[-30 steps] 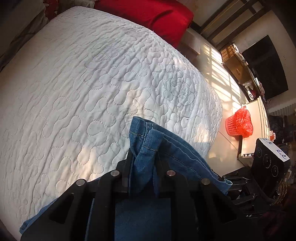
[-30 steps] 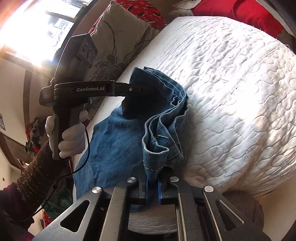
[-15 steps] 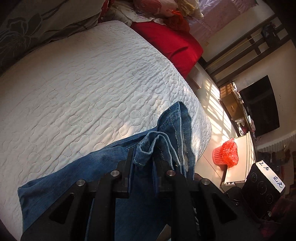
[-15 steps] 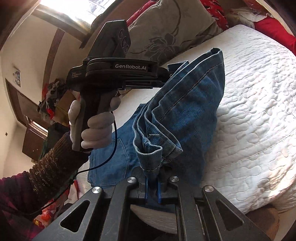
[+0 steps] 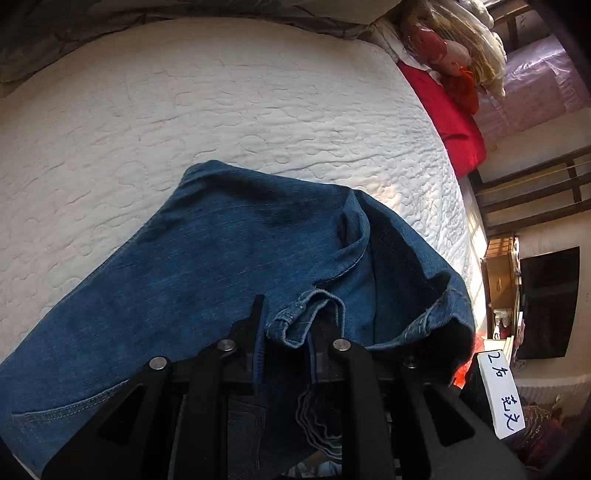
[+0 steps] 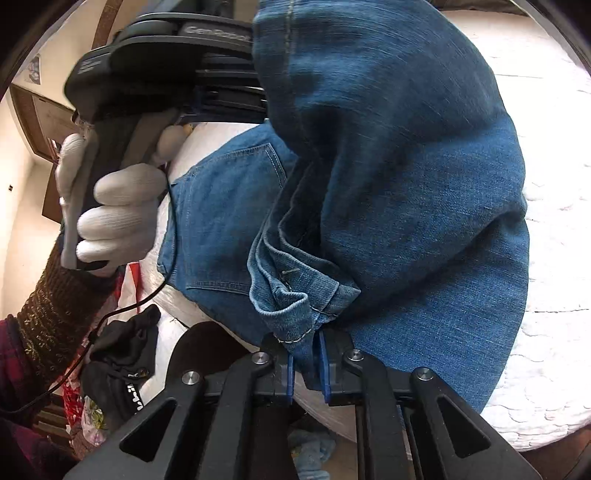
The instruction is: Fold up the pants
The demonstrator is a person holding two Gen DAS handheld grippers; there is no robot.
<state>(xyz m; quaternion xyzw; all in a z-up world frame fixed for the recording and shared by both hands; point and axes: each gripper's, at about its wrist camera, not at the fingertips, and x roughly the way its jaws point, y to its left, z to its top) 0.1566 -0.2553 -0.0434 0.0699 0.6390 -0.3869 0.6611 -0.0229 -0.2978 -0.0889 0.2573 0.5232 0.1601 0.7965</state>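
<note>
Blue denim pants lie on the white quilted bed, with the leg ends lifted and carried over the seat part. My left gripper is shut on a bunched hem. My right gripper has the other hem corner between its blue pads; its jaws are opening, but the pads still touch the cloth. In the right wrist view the folded-over leg hangs above the back pocket. A white-gloved hand holds the left gripper's handle, and the denim hides its fingertips.
A red pillow and piled bedding sit at the bed's far corner, with a grey pillow along the top. A dark screen and a wooden cabinet stand beyond the bed edge. A black bag lies below the bed.
Both grippers have swung the leg ends across the bed and over the seat of the pants. Much more denim now lies spread under the left gripper. The right pads stand slightly wider.
</note>
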